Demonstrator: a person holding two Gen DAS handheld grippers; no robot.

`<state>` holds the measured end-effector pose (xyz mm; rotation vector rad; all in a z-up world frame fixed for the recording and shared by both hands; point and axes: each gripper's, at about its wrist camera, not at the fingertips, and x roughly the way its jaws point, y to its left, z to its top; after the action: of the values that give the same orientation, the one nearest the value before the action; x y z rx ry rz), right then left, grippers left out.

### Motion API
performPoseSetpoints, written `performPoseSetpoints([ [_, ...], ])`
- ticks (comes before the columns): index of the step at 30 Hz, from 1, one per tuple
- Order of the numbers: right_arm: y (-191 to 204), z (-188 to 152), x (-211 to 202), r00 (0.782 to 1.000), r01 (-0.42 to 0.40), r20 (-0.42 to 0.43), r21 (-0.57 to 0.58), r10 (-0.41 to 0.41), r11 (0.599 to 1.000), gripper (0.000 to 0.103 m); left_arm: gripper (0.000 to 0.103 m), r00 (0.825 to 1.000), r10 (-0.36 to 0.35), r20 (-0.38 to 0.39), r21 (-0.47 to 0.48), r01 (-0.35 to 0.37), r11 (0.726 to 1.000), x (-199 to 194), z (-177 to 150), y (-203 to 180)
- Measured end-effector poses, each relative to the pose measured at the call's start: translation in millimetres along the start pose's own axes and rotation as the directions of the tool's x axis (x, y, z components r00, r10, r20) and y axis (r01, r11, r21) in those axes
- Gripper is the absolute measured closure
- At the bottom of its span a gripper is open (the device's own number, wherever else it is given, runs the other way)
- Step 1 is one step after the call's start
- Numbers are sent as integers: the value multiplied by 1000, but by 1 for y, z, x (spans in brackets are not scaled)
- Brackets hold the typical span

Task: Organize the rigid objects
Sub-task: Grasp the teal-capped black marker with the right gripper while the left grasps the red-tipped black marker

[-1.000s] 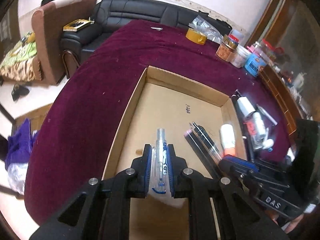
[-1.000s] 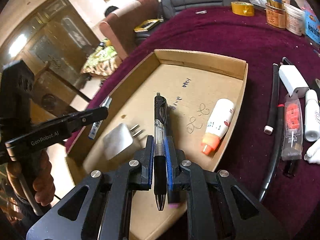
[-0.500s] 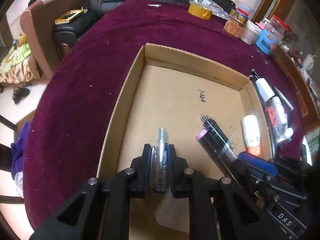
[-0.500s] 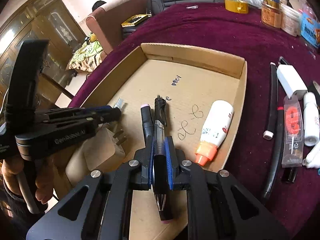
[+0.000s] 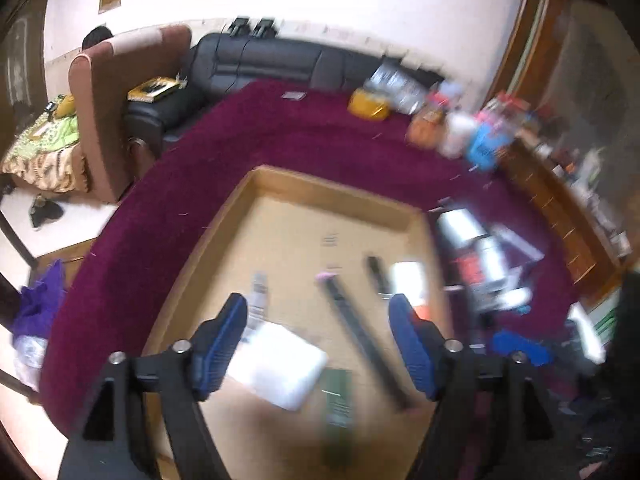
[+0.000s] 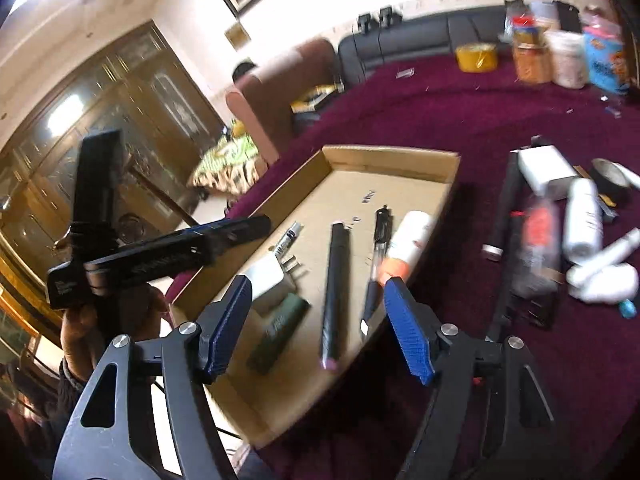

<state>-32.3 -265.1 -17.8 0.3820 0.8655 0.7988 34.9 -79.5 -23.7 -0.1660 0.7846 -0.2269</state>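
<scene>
A shallow cardboard box (image 5: 332,196) (image 6: 392,156) sits on the maroon tablecloth. In it lie a clear pen (image 5: 259,292) (image 6: 289,234), a white charger (image 6: 272,280), a dark green block (image 6: 280,328), a black marker (image 6: 336,292), a black gel pen (image 6: 378,256) and a white bottle with an orange cap (image 6: 408,240). My left gripper (image 5: 320,312) hangs over the box's near left part, jaws opening, nothing between the pads. My right gripper (image 6: 319,286) hovers above the box's near end, jaws opening too, holding nothing. The left wrist view is blurred.
Right of the box lie a black marker (image 6: 504,208), a white adapter (image 6: 546,168), a white bottle (image 6: 582,220), a red packaged item (image 6: 538,252) and a tape roll (image 6: 608,176). Jars and a yellow tape roll (image 6: 476,58) stand at the table's far edge. A hand (image 6: 80,320) holds the left gripper.
Both grippers went from shut to open. The left let go of the clear pen, the right let go of the black gel pen; both pens now lie in the box. Both grippers pulled back.
</scene>
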Motion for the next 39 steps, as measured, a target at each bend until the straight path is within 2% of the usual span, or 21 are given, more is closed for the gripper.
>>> performPoseSetpoints([
  [3, -29, -16, -22, 1000, 10, -6, 71, -10, 997, 33, 26, 996, -87, -20, 17, 87, 996, 5, -11, -32],
  [5, -50, -22, -34, 1000, 26, -4, 119, -26, 993, 33, 26, 992, -120, -45, 49, 123, 991, 13, -12, -52],
  [10, -105, -22, -67, 993, 94, 44, 274, -110, 957, 33, 26, 980, -168, -110, 150, 183, 972, 33, -12, -102],
  [16, -147, -6, -88, 962, 235, 43, 370, -269, 899, 35, 26, 976, -166, -142, 208, 193, 959, 39, -19, -127],
  [18, -165, 0, -88, 954, 264, 23, 419, -300, 869, 43, 26, 975, -163, -154, 214, 194, 957, 39, -25, -132],
  [22, -196, 9, -84, 929, 342, -27, 451, -370, 825, 50, 26, 976, -140, -169, 220, 176, 959, 40, -31, -133],
  [24, -210, 14, -79, 908, 393, -59, 468, -416, 792, 58, 26, 976, -135, -174, 221, 172, 960, 41, -32, -132],
  [26, -220, 23, -73, 882, 444, -85, 480, -464, 757, 59, 26, 976, -122, -178, 226, 161, 961, 41, -33, -133],
  [28, -225, 31, -69, 838, 516, -108, 477, -536, 711, 59, 26, 978, -108, -181, 232, 149, 961, 42, -33, -134],
  [30, -233, 32, -65, 812, 553, -126, 478, -570, 682, 59, 27, 976, -102, -191, 239, 147, 960, 46, -33, -136],
  [31, -231, 35, -61, 796, 577, -131, 458, -591, 676, 61, 28, 976, -98, -195, 241, 144, 960, 48, -33, -137],
  [32, -227, 38, -55, 760, 629, -150, 411, -632, 659, 68, 32, 975, -93, -201, 244, 142, 959, 50, -32, -138],
  [33, -225, 40, -52, 745, 648, -153, 394, -649, 651, 73, 37, 974, -87, -209, 251, 140, 958, 53, -32, -140],
  [34, -223, 40, -50, 742, 653, -154, 386, -653, 651, 76, 38, 972, -80, -220, 260, 137, 956, 58, -31, -142],
  [36, -220, 39, -50, 748, 646, -154, 386, -645, 658, 79, 43, 969, -63, -239, 271, 129, 954, 68, -29, -146],
  [39, -213, 27, -56, 776, 615, -150, 398, -613, 681, 84, 50, 955, -36, -294, 291, 125, 948, 91, -27, -154],
])
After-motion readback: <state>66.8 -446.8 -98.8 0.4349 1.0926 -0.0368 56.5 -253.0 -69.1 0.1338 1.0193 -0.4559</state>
